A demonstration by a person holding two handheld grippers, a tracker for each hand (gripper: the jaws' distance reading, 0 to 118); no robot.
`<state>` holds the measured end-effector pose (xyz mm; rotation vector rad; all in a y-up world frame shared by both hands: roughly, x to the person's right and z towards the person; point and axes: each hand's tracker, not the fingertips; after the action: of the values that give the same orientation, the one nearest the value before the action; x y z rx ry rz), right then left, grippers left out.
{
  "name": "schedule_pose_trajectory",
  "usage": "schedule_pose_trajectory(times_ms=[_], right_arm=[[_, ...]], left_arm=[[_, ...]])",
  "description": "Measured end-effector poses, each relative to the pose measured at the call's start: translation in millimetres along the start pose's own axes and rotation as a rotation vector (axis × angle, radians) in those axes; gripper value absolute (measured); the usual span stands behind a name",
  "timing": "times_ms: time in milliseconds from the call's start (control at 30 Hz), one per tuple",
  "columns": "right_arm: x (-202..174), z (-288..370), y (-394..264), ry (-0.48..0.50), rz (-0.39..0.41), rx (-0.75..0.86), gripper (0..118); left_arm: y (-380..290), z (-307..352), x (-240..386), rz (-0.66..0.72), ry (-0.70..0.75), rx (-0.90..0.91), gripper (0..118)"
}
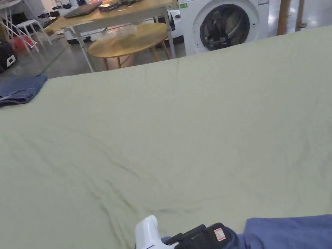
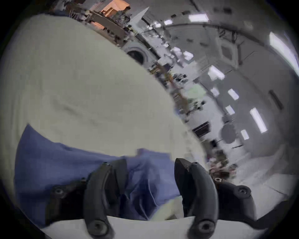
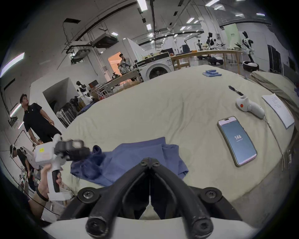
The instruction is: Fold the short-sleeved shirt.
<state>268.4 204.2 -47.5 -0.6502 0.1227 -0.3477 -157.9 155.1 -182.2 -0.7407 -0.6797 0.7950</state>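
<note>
a: blue short-sleeved shirt (image 3: 142, 159) lying rumpled on the pale green sheet (image 1: 183, 129), right at the near edge; in the head view just a corner of it at the bottom, beside the left gripper (image 1: 203, 240).

b: left gripper (image 2: 150, 169) with jaws spread wide apart; blue cloth bunched in the gap between them, no squeeze on it; hard to tell whether either jaw touches the fabric.

a: from the right gripper view, held in a hand (image 3: 47, 177) at the shirt's left end, black tips right at the crumpled part.

b: right gripper (image 3: 150, 159) with jaws pressed together tip to tip, nothing between them; hanging just over the near edge of the shirt.

a: further right on the sheet, well apart from the shirt: a phone (image 3: 237, 141) face up, a white controller (image 3: 250, 108), a sheet of paper (image 3: 278, 111).

b: folded denim (image 1: 13, 91) at the far left edge; washing machine (image 1: 225, 16) beyond the bed.
</note>
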Motion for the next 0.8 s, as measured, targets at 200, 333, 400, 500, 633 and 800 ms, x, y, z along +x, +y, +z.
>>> schedule_pose_trajectory(times_ms=[200, 333, 400, 500, 633, 800], right_arm=[[10.3, -0.8, -11.7, -0.016, -0.055, -0.032, 0], [7.6, -5.6, -11.7, -0.010, -0.073, -0.037, 0], [3.7, -7.2, -11.4, 0.001, -0.068, -0.037, 0], [-0.2, -11.6, -10.9, 0.014, -0.060, -0.043, 0], [1.3, -14.1, -11.3, 0.024, -0.069, -0.046, 0], [6.5, -17.7, -12.6, 0.024, -0.078, -0.057, 0]], left_arm=[[-2.1, 8.3, -16.5, -0.049, 0.239, 0.026, 0], [-32.0, -44.2, -19.6, -0.047, 0.166, -0.188, 0], [-49.2, -66.8, -17.3, -0.129, 0.255, -0.251, 0], [-38.3, -48.0, -12.8, -0.089, 0.181, -0.180, 4], [-9.0, 26.4, -17.5, -0.023, 0.133, -0.038, 70], [21.5, 110.6, -64.6, 0.110, 0.206, 0.140, 74]])
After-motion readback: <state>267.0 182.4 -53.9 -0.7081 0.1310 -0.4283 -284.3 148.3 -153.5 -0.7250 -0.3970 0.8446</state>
